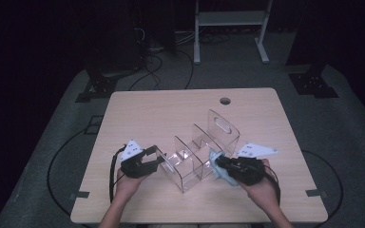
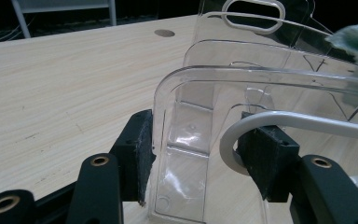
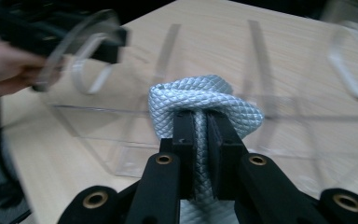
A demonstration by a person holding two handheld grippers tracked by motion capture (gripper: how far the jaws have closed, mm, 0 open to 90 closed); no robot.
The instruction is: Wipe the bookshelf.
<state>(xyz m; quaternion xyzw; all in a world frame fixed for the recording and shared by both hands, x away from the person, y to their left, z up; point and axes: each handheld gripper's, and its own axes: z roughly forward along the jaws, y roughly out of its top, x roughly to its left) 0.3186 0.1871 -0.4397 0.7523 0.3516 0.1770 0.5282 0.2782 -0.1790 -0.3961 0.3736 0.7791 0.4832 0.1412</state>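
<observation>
Table (image 1: 171,114), one: light wood top with one round cable hole (image 1: 225,100) near its far edge; I count nothing else resting on it but the organizer.

Organizer (image 1: 195,156), one: clear plastic file rack standing upright near the front middle of the table, between my two grippers. I count four upright dividers in the high view, the rearmost with one oblong handle slot (image 1: 222,124). In the left gripper view the dividers rise one behind another, rounded at the top.

Hands, two: both enter from the bottom of the high view, one per gripper.

Left gripper (image 1: 154,156), one: at the organizer's left end. In its own view my two black jaws straddle the nearest end wall (image 2: 182,140), the left pad pressed against the plastic; the right pad sits on the far side, by a white curved edge, and I cannot tell whether it touches.

Right gripper (image 1: 218,167), one: at the organizer's right end, jaws clamped tight on the cloth.

Cloth (image 3: 205,100), one: pale blue-grey, quilted diamond weave, bunched over the jaw tips, touching or just beside the organizer's right side.
</observation>
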